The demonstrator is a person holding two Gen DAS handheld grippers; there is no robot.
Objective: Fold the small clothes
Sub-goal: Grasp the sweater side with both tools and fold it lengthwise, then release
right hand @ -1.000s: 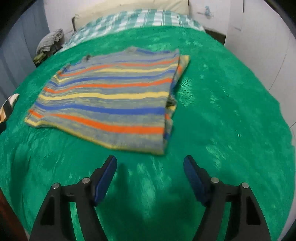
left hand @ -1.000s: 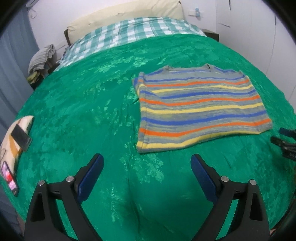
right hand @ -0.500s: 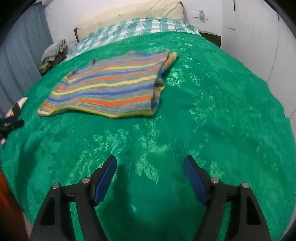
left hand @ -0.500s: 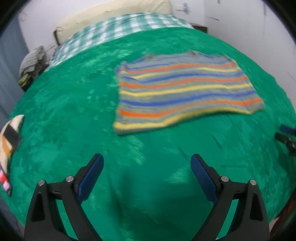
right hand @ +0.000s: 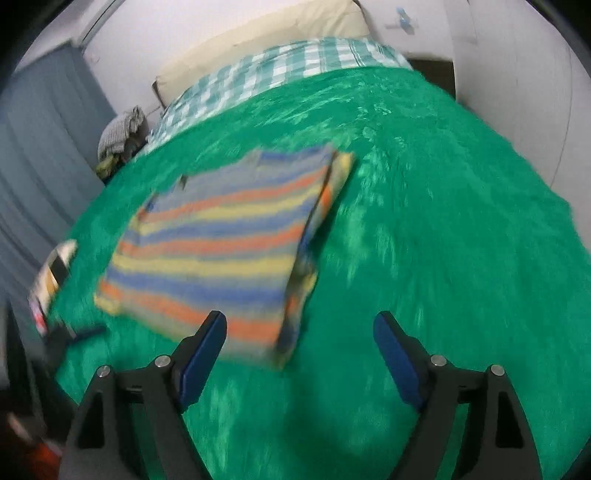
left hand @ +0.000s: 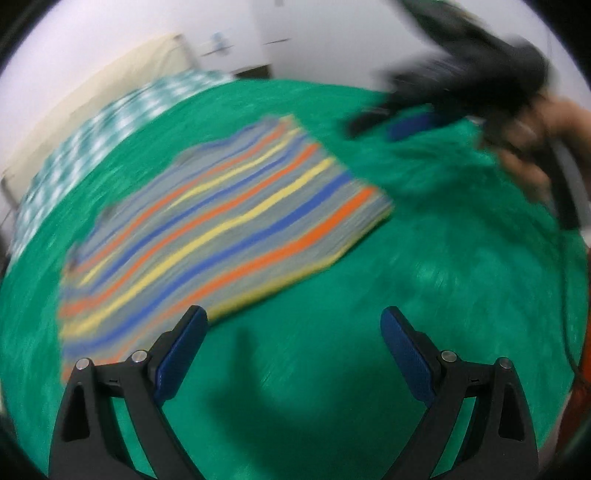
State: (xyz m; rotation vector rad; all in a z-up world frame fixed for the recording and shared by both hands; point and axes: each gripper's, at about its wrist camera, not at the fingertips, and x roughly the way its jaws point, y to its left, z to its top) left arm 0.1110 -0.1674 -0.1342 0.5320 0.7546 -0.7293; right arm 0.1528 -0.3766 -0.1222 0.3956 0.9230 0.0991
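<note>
A folded shirt [left hand: 221,221] with orange, yellow and blue stripes lies flat on the green bedspread [left hand: 424,295]. My left gripper [left hand: 293,332] is open and empty, its left fingertip close to the shirt's near edge. In the right wrist view the same shirt [right hand: 229,251] lies ahead and to the left of my right gripper [right hand: 299,332], whose jaws are opening with nothing between them. That right gripper [left hand: 413,125] also appears blurred at the left wrist view's upper right, held by a hand [left hand: 524,162] above the bed beyond the shirt's far corner.
A checked sheet [right hand: 280,74] and a cream pillow [right hand: 266,33] lie at the head of the bed. A heap of clothes [right hand: 120,129] sits beside a grey curtain [right hand: 40,147]. A striped flat object with phones [right hand: 51,273] rests at the bed's left edge. White walls [right hand: 517,74] stand on the right.
Both cameras have swung and the pictures are blurred. The left view has rolled and closed in on the shirt; the hand with the right gripper has come into its upper right. The shirt lies as before.
</note>
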